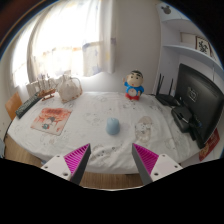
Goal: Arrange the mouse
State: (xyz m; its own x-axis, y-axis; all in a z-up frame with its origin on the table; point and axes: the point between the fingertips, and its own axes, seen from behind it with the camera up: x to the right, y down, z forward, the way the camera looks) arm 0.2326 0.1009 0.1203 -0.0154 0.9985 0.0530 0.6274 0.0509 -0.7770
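Step in hand, as judged: approach, nothing grasped yet. The gripper [112, 160] sits at the bottom centre of the frame, jaws spread wide with nothing between them; the pink pads [78, 157] face inward across an empty gap.

The mouse [113, 126], pale blue, lies on the table [95, 140] just above frame centre, ahead of the fingers, roughly on their midline and apart from them. The table is covered by a white patterned cloth.

Next move, as judged: advance forward and down until the mouse stands between the pads, then close across its sides. Its rounded shell may slip if gripped too high.

Surroundings: a magazine [50, 120] at left centre; a cartoon figure [135, 85] in blue at upper centre; a monitor [200, 100] at the right edge with a router [165, 92] just to its left; a small round item [146, 126] right of the mouse, not identifiable.

Writing: the magazine has red print and a frame on the upper right wall bears dark marks; neither is legible. No brand readable.
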